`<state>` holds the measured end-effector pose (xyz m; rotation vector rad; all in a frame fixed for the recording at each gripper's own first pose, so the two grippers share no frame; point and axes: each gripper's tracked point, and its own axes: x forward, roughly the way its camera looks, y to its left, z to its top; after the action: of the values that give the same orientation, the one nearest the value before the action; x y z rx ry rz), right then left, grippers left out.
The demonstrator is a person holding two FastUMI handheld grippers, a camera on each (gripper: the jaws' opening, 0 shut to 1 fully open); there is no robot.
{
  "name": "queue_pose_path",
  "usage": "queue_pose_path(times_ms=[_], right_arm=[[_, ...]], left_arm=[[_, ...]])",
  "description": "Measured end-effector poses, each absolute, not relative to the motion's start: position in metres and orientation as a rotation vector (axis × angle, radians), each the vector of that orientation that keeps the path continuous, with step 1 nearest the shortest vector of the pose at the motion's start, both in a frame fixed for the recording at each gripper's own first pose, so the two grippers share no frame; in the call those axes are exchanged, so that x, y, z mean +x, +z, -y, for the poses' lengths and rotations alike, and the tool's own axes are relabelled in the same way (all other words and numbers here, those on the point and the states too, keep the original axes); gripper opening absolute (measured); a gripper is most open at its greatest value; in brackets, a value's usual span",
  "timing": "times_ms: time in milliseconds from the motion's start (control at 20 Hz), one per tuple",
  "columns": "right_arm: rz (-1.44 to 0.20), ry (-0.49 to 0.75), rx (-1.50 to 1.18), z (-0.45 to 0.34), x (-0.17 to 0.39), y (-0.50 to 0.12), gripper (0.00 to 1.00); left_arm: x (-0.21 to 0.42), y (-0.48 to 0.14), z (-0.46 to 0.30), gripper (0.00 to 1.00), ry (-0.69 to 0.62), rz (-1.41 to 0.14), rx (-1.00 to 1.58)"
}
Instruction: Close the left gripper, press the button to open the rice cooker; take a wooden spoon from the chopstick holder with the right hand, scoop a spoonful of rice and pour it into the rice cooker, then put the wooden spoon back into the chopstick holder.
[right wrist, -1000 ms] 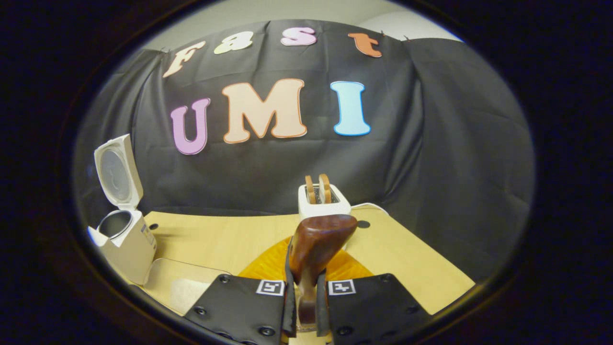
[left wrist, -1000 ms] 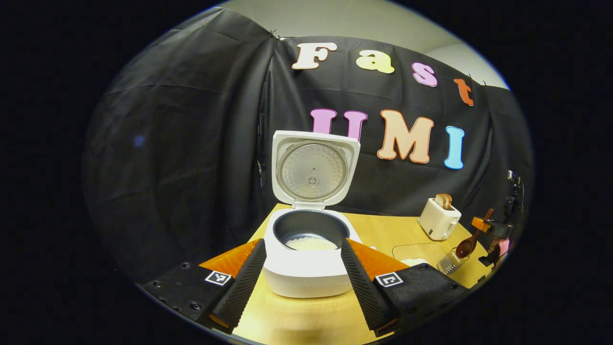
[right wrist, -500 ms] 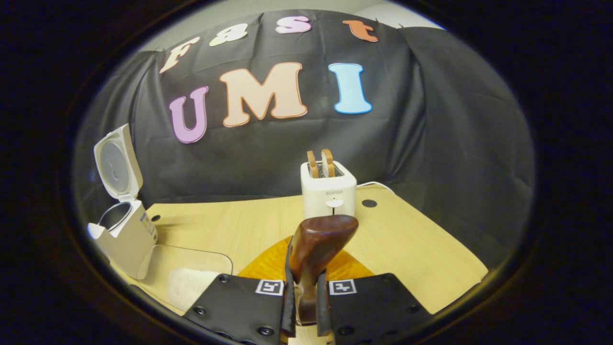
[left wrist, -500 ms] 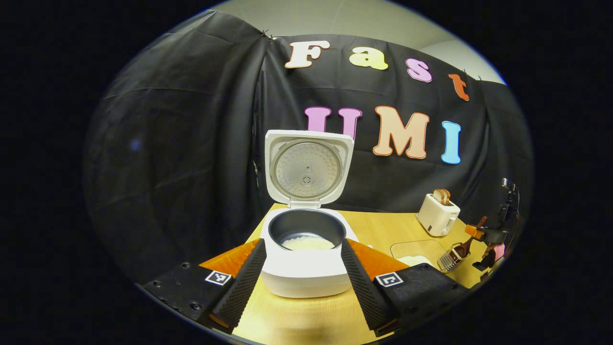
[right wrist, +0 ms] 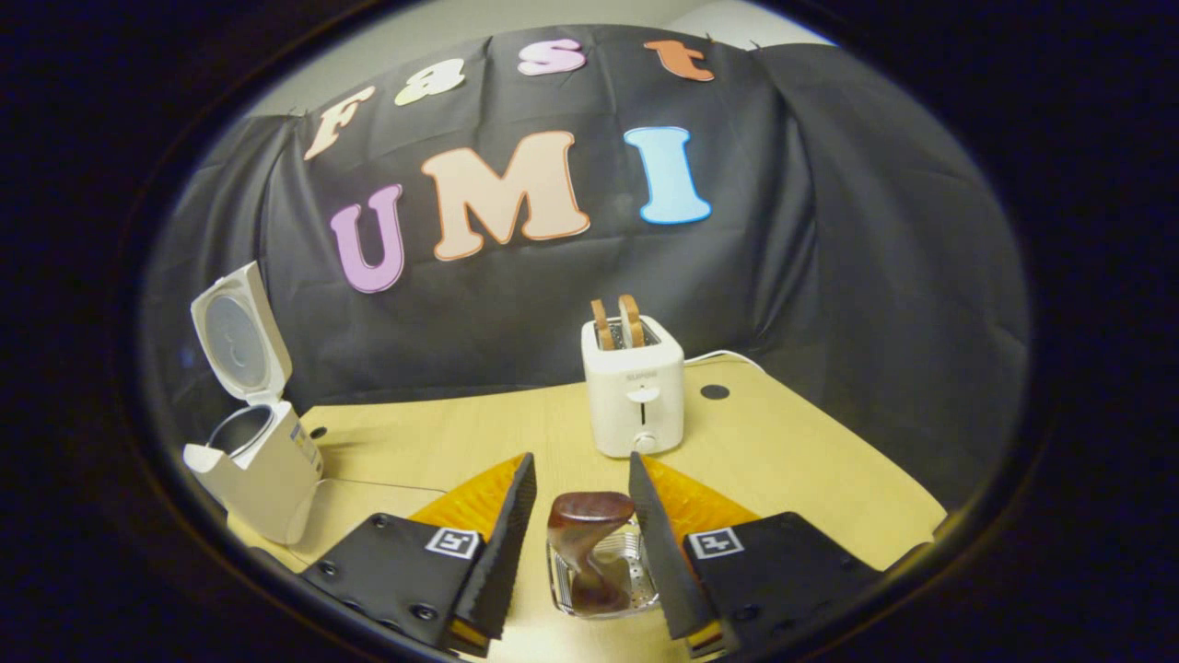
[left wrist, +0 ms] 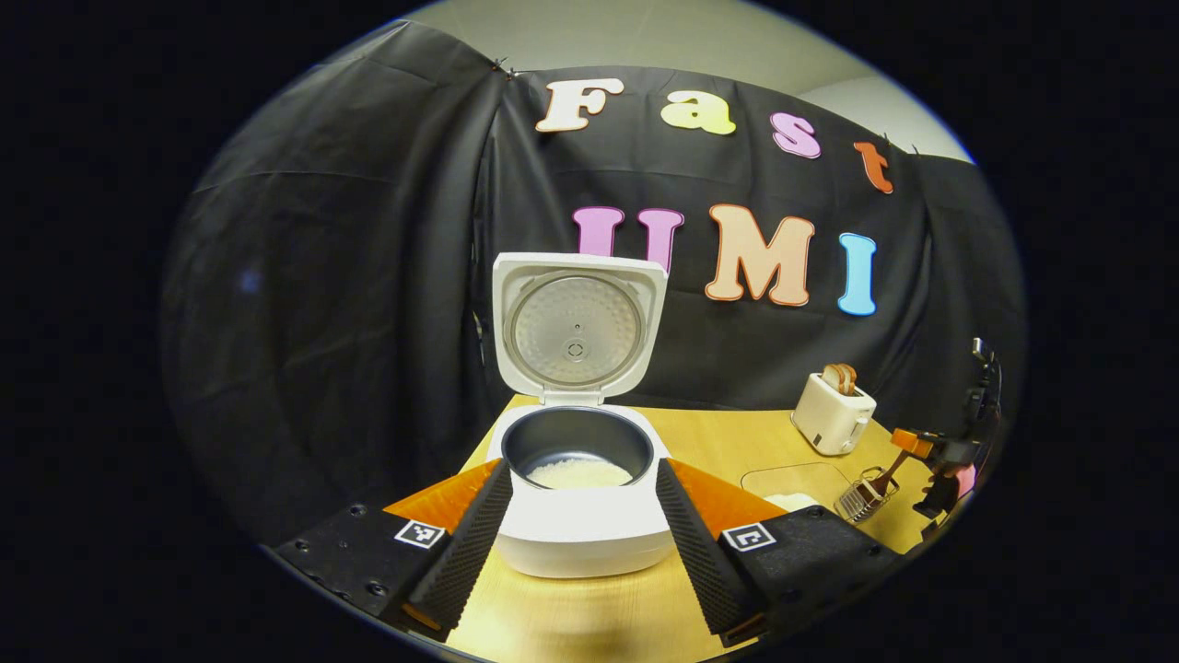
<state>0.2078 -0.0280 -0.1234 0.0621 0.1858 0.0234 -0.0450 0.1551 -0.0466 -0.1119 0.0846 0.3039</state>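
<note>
The white rice cooker (left wrist: 585, 534) stands with its lid (left wrist: 576, 322) raised and white rice in the dark pot (left wrist: 577, 472). My left gripper (left wrist: 582, 468) is open, one finger on each side of the cooker's front. The brown wooden spoon (right wrist: 589, 516) stands in the wire chopstick holder (right wrist: 564, 585). My right gripper (right wrist: 581, 460) is open around them, its fingers clear of the spoon. In the left gripper view, that right gripper (left wrist: 930, 460) hovers at the far right over the holder (left wrist: 857, 500). The cooker (right wrist: 262, 470) also sits at the left of the right gripper view.
A white toaster (right wrist: 636, 391) with two slices of bread stands at the back of the wooden table (right wrist: 783, 479). A clear tray (left wrist: 797, 479) with white rice lies between cooker and holder. Black cloth walls close in the table's back and sides.
My right gripper came down with the spoon, set it into the holder and opened, letting go. The left gripper stayed open in front of the cooker, shifting only slightly.
</note>
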Motion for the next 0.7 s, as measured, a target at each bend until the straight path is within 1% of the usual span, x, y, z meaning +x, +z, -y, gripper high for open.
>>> queue_pose_path(times_ms=[50,300,550,700], right_arm=[[-0.179,0.019,0.065,0.031,0.205,-0.119,0.77],[-0.142,-0.026,0.070,0.050,0.186,-0.092,0.92],[-0.099,-0.053,0.108,0.060,0.155,-0.064,0.92],[-0.080,-0.051,0.121,0.054,0.129,-0.054,0.96]], left_arm=[[-0.044,-0.047,-0.156,0.93,0.302,-0.086,-0.121],[-0.037,-0.042,-0.156,0.93,0.282,-0.079,-0.150],[-0.024,-0.021,-0.163,0.93,0.262,-0.052,-0.120],[-0.009,-0.001,-0.174,0.93,0.262,-0.022,-0.151]])
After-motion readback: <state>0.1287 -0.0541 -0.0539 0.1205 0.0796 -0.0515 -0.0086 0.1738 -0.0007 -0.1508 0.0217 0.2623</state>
